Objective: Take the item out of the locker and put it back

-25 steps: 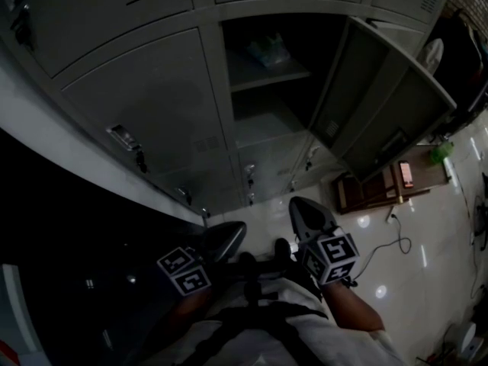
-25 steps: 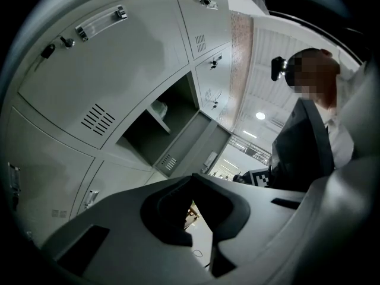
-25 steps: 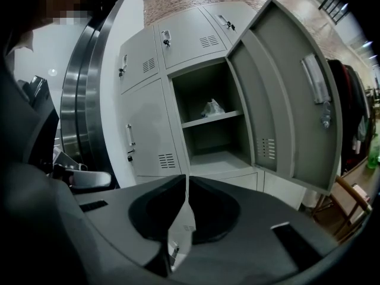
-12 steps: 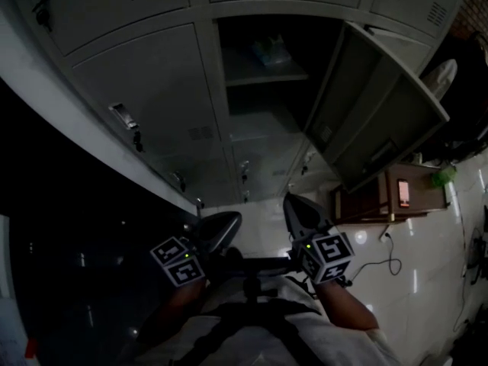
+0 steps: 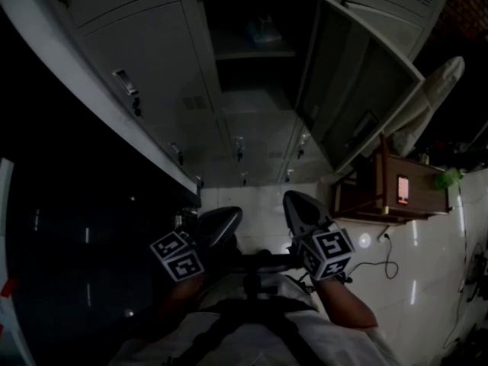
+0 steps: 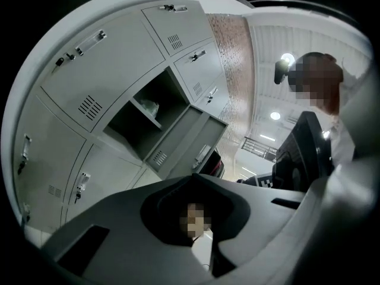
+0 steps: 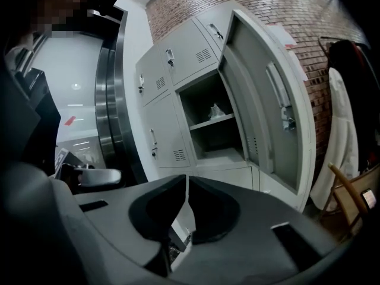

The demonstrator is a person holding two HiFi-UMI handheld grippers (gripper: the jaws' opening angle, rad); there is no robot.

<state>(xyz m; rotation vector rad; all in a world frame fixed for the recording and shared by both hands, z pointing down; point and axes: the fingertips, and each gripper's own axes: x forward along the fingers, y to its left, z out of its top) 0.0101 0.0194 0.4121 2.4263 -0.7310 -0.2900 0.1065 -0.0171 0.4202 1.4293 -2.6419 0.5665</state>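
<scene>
Matt metal locker (image 5: 145, 59), glossy floor (image 5: 427, 280), rough brick wall (image 7: 285, 10)

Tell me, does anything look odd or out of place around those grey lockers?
Only one locker door hangs wide open while the other doors are shut. A small pale item sits inside on a shelf. Nothing looks spilled or damaged.

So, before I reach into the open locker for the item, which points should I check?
1. Locker door open: ok.
2. Item seen on upper shelf: ok.
3. Right gripper jaws apart for grasping: not ok, together, empty.
4. Left gripper free: ok, jaws together, empty.
5. Both grippers near the shelf: not ok, both well short of it.
6. What the item is: cannot tell.
</scene>
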